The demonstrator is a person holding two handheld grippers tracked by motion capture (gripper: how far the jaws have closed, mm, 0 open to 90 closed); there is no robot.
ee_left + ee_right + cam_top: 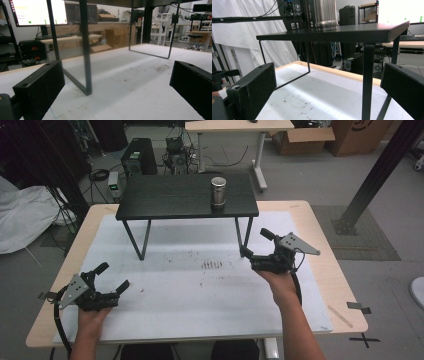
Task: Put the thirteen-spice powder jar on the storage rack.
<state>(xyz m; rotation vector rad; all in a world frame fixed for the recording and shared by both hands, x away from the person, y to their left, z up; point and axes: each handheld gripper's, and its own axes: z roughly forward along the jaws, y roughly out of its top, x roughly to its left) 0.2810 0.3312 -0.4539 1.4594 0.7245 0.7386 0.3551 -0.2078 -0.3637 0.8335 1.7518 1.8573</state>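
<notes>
Overhead, a light wooden desk (320,227) carries a white mat (200,290) over most of its top. Black low shelf (185,195) on thin metal legs stands along the far edge of the mat. Steel canister (218,192), upright, sits on the shelf top toward its right end, near the front edge.

Left gripper (111,276) held low over the near-left corner of the mat, jaws spread wide, nothing between them. Left hand (92,312) grips it from behind; cable loops down off the desk's near edge. Well apart from the shelf and the canister.

Right gripper (255,242) held by the right hand (280,282) just beside the shelf's front-right leg (238,236), jaws wide and empty, pointing toward the shelf. Grey three-cornered plate on top. No contact with the canister; whether a jaw tip touches the leg cannot be told.

Left gripper view: both black jaws far apart, shelf's left leg frame (86,62) in the gap ahead, mat surface below with small dark specks (162,67).

Right gripper view: jaws again far apart; shelf board (332,33) overhead, its leg (368,82) between the jaws, canister base (326,15) resting on the board above.
</notes>
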